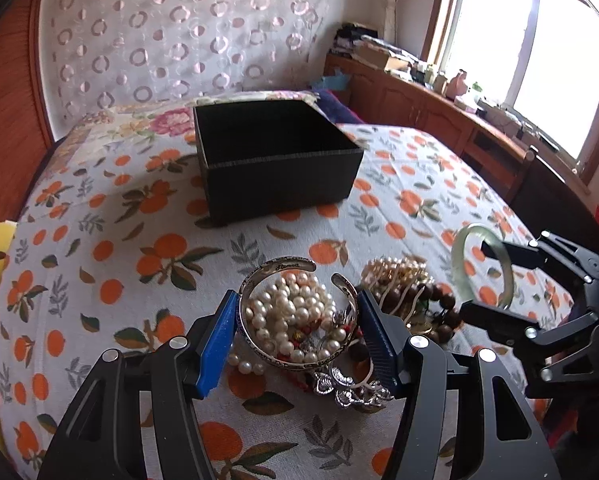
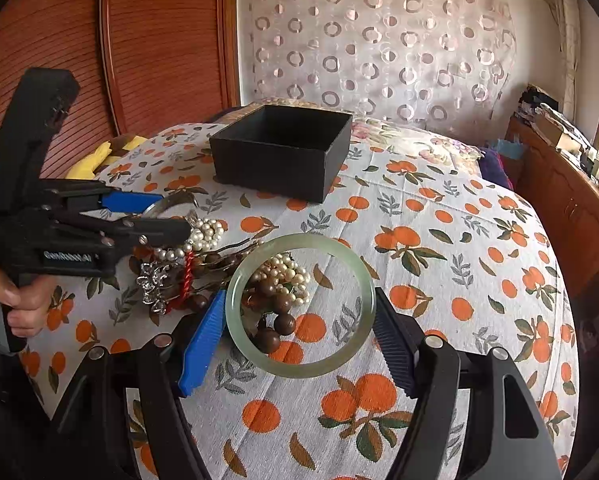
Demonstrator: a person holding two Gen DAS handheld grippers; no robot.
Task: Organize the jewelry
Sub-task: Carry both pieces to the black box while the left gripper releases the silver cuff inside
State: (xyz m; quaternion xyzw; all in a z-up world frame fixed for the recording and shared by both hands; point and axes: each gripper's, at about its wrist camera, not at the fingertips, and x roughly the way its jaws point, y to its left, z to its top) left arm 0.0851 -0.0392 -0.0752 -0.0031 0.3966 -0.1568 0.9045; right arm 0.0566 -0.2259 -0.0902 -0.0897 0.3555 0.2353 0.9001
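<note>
An open black box (image 1: 277, 160) stands on the orange-print bedspread, also in the right wrist view (image 2: 283, 152). My left gripper (image 1: 299, 320) is shut on a silver cuff bangle (image 1: 283, 268), held over a pile of pearls (image 1: 295, 312), brown wooden beads (image 1: 439, 300) and silver pieces (image 1: 347, 388). My right gripper (image 2: 299, 320) is shut on a pale green jade bangle (image 2: 301, 366), raised a little above the bed to the right of the pile. The jade bangle (image 1: 507, 280) and the right gripper (image 1: 479, 280) also show in the left wrist view. The left gripper (image 2: 155, 216) shows in the right wrist view.
A bedspread (image 2: 439, 240) covers the bed. A patterned curtain (image 1: 179, 32) hangs behind it. A wooden cabinet (image 1: 439, 112) with clutter runs under the window on the right. A wooden panel (image 2: 159, 40) and a yellow cloth (image 2: 95, 160) lie at the left.
</note>
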